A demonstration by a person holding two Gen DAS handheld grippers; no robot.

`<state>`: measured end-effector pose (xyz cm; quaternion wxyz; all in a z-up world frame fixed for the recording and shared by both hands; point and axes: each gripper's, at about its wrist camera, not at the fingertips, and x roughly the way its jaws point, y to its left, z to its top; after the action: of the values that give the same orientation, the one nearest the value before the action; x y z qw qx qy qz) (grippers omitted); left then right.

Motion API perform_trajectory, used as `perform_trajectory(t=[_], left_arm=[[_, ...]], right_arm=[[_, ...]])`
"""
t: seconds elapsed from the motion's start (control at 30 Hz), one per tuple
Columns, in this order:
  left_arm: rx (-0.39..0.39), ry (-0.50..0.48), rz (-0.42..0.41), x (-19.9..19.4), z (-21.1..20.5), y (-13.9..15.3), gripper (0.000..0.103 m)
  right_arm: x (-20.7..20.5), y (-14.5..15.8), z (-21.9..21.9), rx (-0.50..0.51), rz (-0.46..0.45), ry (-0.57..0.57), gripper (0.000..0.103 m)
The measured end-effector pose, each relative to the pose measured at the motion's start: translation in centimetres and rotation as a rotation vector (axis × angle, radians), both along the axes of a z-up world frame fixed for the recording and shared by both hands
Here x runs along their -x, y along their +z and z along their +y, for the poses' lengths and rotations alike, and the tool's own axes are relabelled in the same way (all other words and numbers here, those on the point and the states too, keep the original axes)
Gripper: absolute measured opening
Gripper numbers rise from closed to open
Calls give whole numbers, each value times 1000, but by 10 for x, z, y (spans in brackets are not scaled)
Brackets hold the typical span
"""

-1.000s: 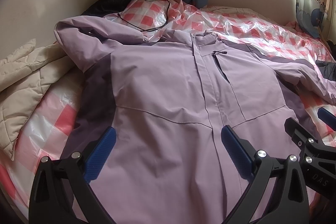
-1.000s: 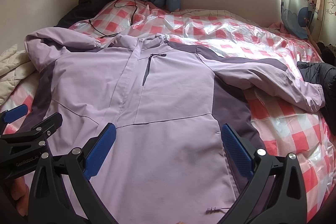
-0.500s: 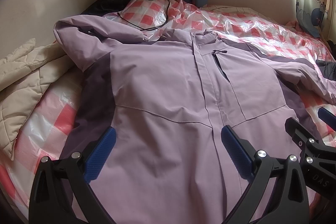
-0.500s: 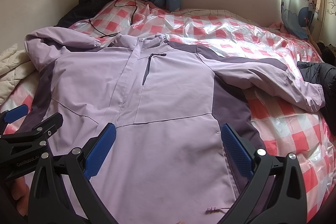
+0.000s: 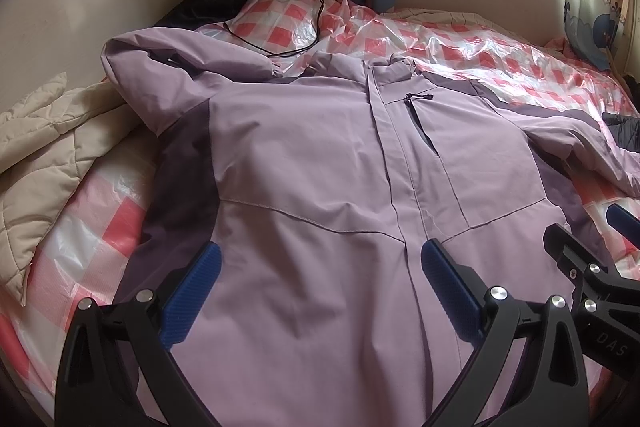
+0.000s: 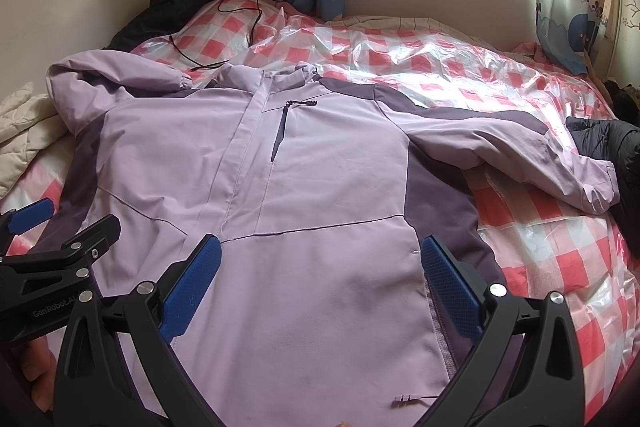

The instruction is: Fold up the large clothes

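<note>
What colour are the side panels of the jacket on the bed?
Dark purple side panels on a lilac jacket; clearest in the right wrist view.

One lilac jacket (image 5: pixel 304 163); two grippers; one beige quilt (image 5: pixel 44 143); one black cable (image 5: pixel 288 23).

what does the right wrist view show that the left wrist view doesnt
Only the right wrist view shows the jacket's right cuff complete, the hem drawcord and more of the black garment beside it. Only the left wrist view shows the beige quilt broadly. Both share the lilac jacket lying flat, front up, on the checked plastic sheet, the charger cable, and both grippers, left and right, open above the hem.
</note>
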<state>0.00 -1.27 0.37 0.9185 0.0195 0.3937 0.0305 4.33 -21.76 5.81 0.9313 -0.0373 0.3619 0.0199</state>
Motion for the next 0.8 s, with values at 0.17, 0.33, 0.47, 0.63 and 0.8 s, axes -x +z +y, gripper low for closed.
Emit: perform_trajectory(t=[0.17,0.33,0.47,0.63,0.8], left_arm=[[27,-2,5,-1,2,-2,96],[82,-16,48,-17,-4,-6,96],[133,-57,148,-31,-11,-23,96],[209,-28,216,-34,0,-35,96],[227,-6,232,-32,8,-38,96]], right_arm=[[-2,10,-18,-28,-4,-23,97],[-15,24,-101,-220,56,-136,97],[-26,14,-202,-541,150,-234,97],[-24,-17,-356,-777,182,-475,97],[-20,-28,-451,-861,117,-591,97]])
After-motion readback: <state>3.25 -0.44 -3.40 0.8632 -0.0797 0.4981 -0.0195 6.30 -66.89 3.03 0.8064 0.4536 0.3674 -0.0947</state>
